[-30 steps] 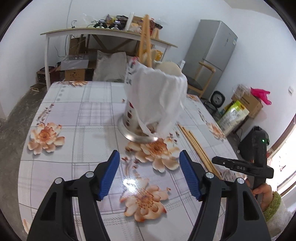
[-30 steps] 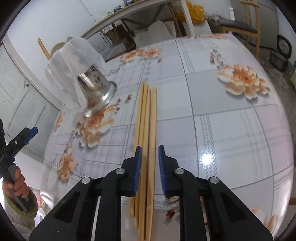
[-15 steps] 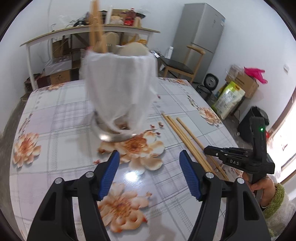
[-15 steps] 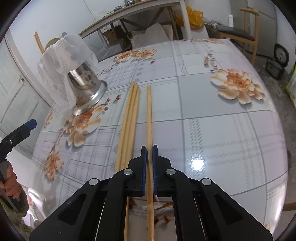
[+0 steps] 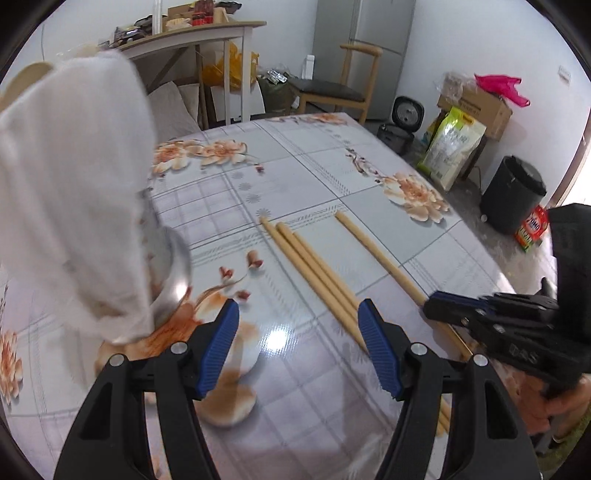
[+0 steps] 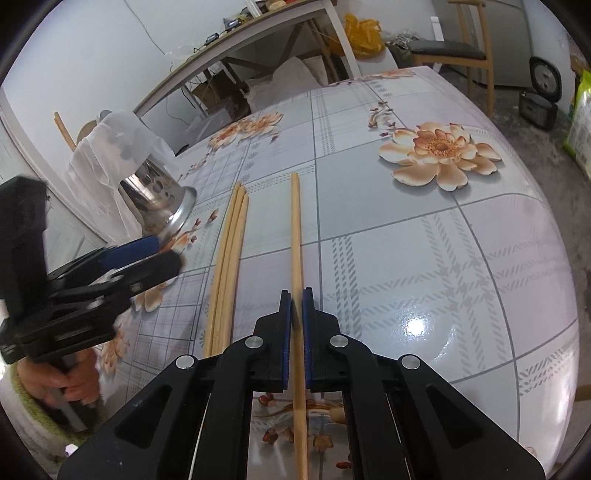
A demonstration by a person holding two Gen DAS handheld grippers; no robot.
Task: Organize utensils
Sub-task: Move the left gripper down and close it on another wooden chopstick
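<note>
My right gripper is shut on one wooden chopstick that points away along the table; it also shows in the left wrist view, with the right gripper at its near end. Three more chopsticks lie side by side left of it, also in the left wrist view. A metal utensil holder draped in a white plastic bag stands at the left, with a chopstick and a spoon in it. My left gripper is open and empty above the table, between holder and chopsticks.
The table has a glossy floral cloth. Beyond its far edge are a wooden chair, a fridge, a cluttered side table, a black bin and bags on the floor.
My right gripper has closed on the single chopstick, which now lies apart from the other three. My left gripper has swung right, so the holder moved to the left edge of its view.
</note>
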